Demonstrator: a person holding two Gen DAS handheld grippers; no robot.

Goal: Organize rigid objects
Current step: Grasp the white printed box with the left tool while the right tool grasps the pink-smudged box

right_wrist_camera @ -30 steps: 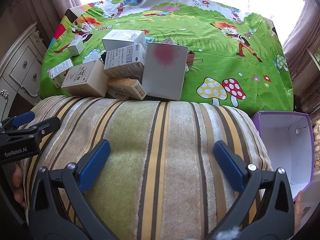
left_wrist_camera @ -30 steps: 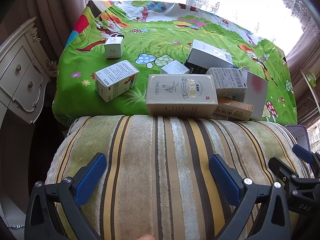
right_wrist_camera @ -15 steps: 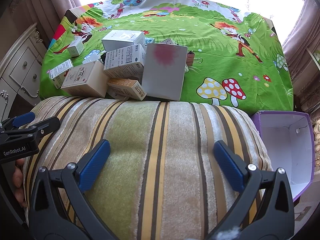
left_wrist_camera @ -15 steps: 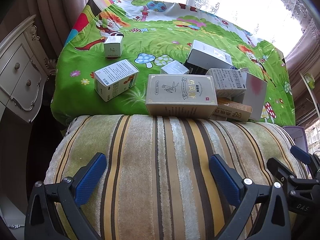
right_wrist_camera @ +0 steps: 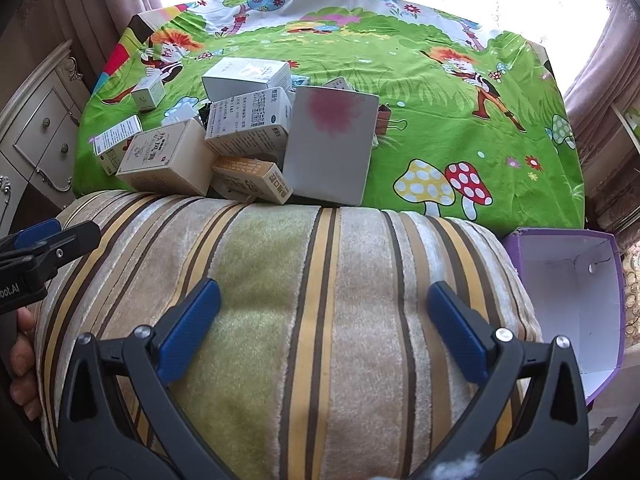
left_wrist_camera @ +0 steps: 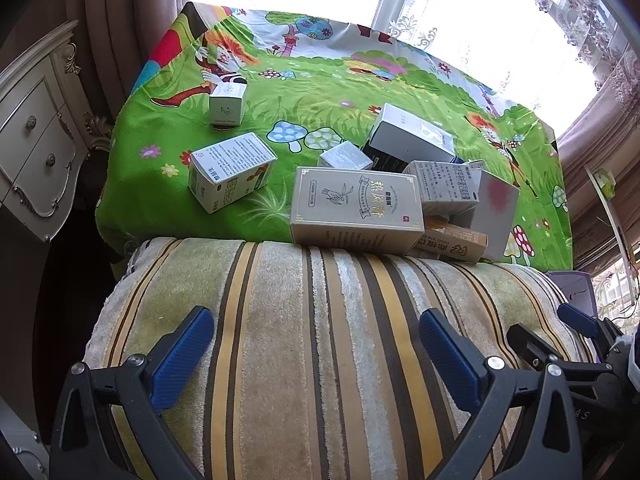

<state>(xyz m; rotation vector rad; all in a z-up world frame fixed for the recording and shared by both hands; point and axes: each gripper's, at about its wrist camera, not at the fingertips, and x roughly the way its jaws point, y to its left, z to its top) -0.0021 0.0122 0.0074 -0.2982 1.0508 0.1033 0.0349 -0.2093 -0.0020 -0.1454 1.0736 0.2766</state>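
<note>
A: Jaw status?

B: Left gripper and right gripper both spread wide, nothing between the pads. Both hover over the striped plush cushion, well short of the boxes.

A: Where's the work?

B: Carton pile on the green cartoon tablecloth, just past the cushion edge. Beige carton at the front, orange carton wedged beside it, flat white box with a pink blotch leaning on the stack. Two loose ones to the left: white-and-green carton, small white box. Open purple box sits low on the right, probably the bin.

A: Handling?

B: Likely light, thin card, stiff on edges, crushable on broad faces. Glossy, may slip. I'd pinch across the narrow sides. Pile is interlocked, so pull the loose ones first.
</note>
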